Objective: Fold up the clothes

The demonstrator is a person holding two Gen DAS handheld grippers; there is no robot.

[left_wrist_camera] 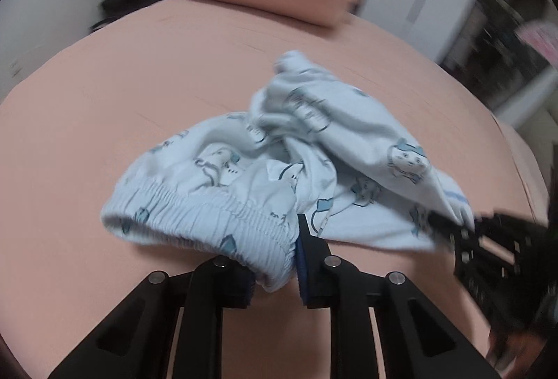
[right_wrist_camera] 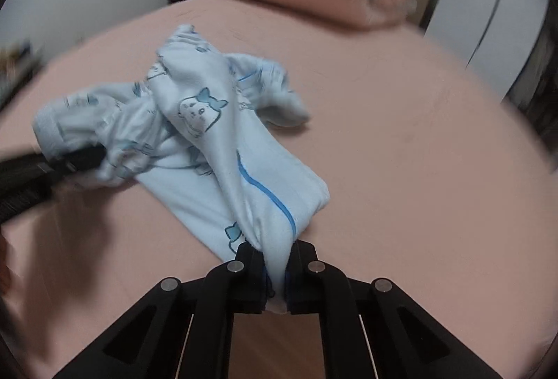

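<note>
Both grippers are pinching the crumpled pale-blue pants (left_wrist_camera: 279, 162) on the pink bed (left_wrist_camera: 139, 99).
Left gripper (left_wrist_camera: 275, 269) is clamping the waistband, right gripper (right_wrist_camera: 277, 277) a hem; pulling apart evenly should flatten twists.

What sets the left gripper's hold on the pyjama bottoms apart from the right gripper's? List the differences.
The left gripper clamps the gathered elastic waistband; the right gripper clamps a smooth edge beside a blue stripe. The left gripper's bite is thick and bunched; the right gripper's is a thin, taut fold. Both are shut on the same pale blue pyjama bottoms, lying crumpled on the pink bed.
</note>
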